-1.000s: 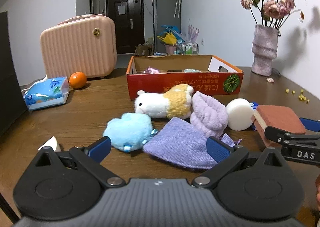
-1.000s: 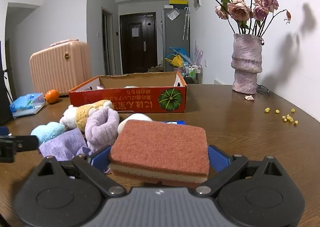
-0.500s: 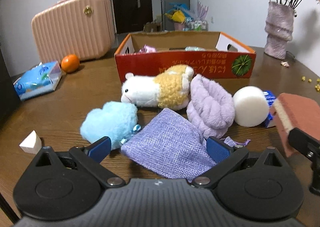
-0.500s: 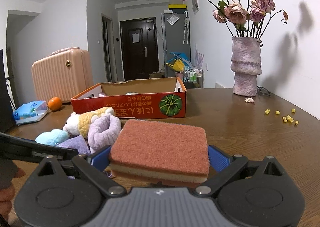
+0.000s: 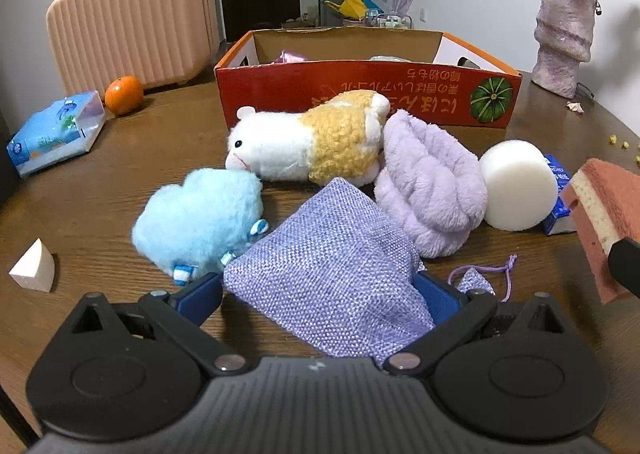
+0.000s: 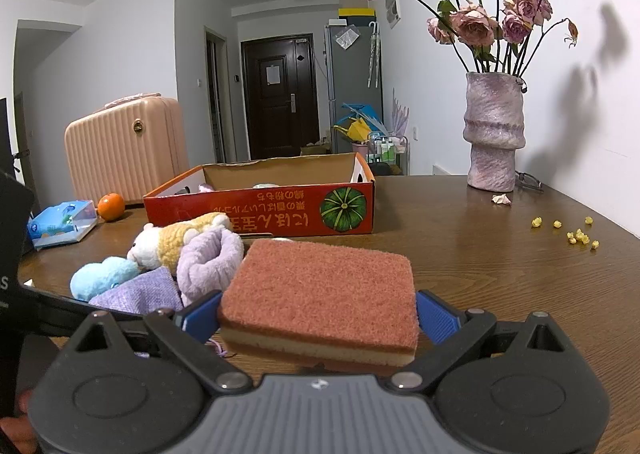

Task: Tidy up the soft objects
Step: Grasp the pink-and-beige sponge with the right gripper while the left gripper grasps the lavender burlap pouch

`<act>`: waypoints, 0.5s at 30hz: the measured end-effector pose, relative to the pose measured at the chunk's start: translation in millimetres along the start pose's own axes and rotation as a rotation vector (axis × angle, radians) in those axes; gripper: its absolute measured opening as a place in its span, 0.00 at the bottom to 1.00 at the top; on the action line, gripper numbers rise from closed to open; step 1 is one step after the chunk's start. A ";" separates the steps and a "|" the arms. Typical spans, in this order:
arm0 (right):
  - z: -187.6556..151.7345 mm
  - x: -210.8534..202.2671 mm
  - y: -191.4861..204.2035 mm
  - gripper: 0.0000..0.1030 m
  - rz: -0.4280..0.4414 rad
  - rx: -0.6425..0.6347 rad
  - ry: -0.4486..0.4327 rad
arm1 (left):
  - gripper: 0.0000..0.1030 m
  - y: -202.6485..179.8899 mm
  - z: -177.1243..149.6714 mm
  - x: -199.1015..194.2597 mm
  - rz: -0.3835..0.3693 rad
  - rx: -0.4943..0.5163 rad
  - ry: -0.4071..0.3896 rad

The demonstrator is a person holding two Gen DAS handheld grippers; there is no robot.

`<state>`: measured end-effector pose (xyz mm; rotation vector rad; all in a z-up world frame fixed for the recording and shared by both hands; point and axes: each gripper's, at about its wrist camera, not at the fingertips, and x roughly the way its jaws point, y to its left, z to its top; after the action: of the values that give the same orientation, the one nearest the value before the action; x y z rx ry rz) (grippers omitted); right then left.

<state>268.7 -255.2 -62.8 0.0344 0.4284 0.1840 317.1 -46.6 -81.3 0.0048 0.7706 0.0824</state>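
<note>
A lilac woven pouch (image 5: 332, 278) lies on the brown table between the blue fingers of my left gripper (image 5: 318, 294), whose jaws stand wide on either side of it. Behind it are a light blue plush (image 5: 200, 222), a white and yellow plush animal (image 5: 308, 142), a lilac fluffy band (image 5: 432, 182) and a white foam cylinder (image 5: 516, 184). My right gripper (image 6: 318, 314) is shut on a red-topped sponge (image 6: 320, 286), held above the table. The red cardboard box (image 6: 260, 210) stands open behind the pile, with a few items inside.
A pink hard case (image 5: 132, 26), an orange (image 5: 124, 94) and a blue tissue pack (image 5: 56, 130) sit at the back left. A white foam wedge (image 5: 32, 266) lies at the left. A vase of dried roses (image 6: 494, 134) stands at the back right, yellow crumbs (image 6: 576, 234) nearby.
My left gripper has moved forward and down until the lilac pouch lies between its fingers. The right gripper has risen a little with the sponge.
</note>
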 end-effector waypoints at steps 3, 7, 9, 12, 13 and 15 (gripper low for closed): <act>-0.1 -0.1 0.0 0.97 0.000 0.000 0.000 | 1.00 -1.1 -1.5 1.4 -0.002 0.003 0.004; -0.7 0.2 -0.2 0.97 0.000 0.002 0.000 | 0.83 0.5 -2.3 -0.6 -0.037 -0.001 0.000; -1.3 0.9 -0.2 0.97 0.000 0.001 0.001 | 0.74 -0.2 -3.9 -4.6 -0.059 0.007 -0.010; -1.4 0.9 -0.1 0.97 0.001 0.001 0.001 | 0.62 -3.2 -7.3 -11.0 -0.079 0.026 -0.025; -1.5 1.0 -0.2 0.97 0.001 0.001 0.001 | 0.57 -3.7 -8.3 -12.8 -0.085 0.029 -0.028; -1.5 1.0 -0.2 0.97 0.000 0.001 0.001 | 0.55 -3.8 -9.7 -16.3 -0.096 0.033 -0.038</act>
<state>269.1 -255.2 -64.6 0.0355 0.4292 0.1840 299.0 -51.9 -77.0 0.0002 0.7335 -0.0218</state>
